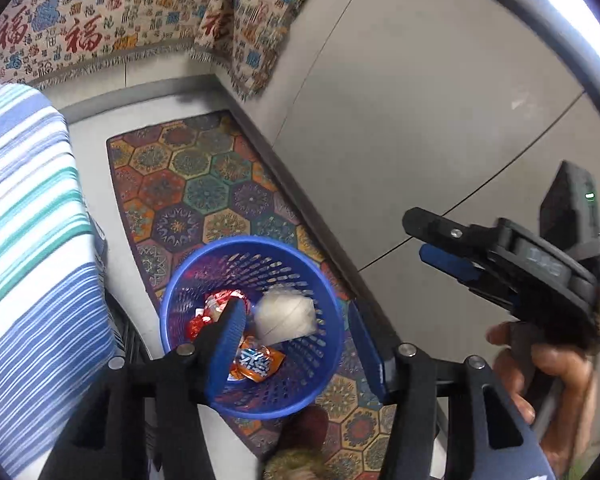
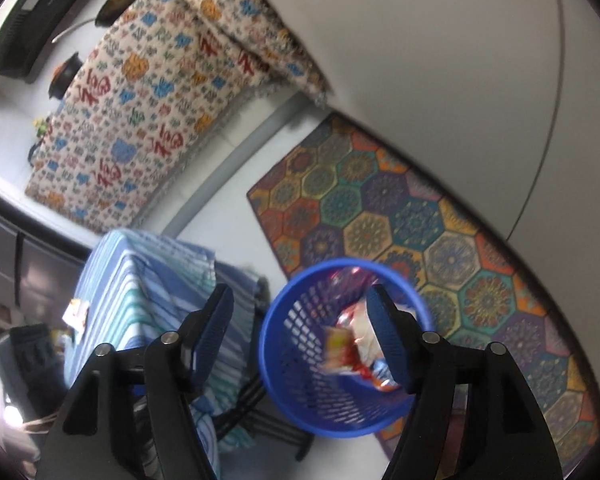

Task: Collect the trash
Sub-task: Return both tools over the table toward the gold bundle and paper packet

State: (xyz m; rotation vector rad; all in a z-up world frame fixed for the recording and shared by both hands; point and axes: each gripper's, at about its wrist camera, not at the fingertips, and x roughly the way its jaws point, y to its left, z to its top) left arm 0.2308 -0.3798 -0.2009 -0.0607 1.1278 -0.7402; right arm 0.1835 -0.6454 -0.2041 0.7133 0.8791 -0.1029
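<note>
While tongs gape, wrappers below, in basket

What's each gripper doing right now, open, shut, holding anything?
Left gripper: open, nothing between the fingers, above the blue basket.
Right gripper: open, holding nothing; a wrapper sits in the basket beneath it.

The patterned cloth hanging along the wall carries the large red Chinese character 福 again and again, among smaller woven characters too fine to read. In the blue basket, an orange wrapper bears white Chinese characters on a blue patch, too blurred to make out. The raised lettering on the right gripper body cannot be read.
</note>
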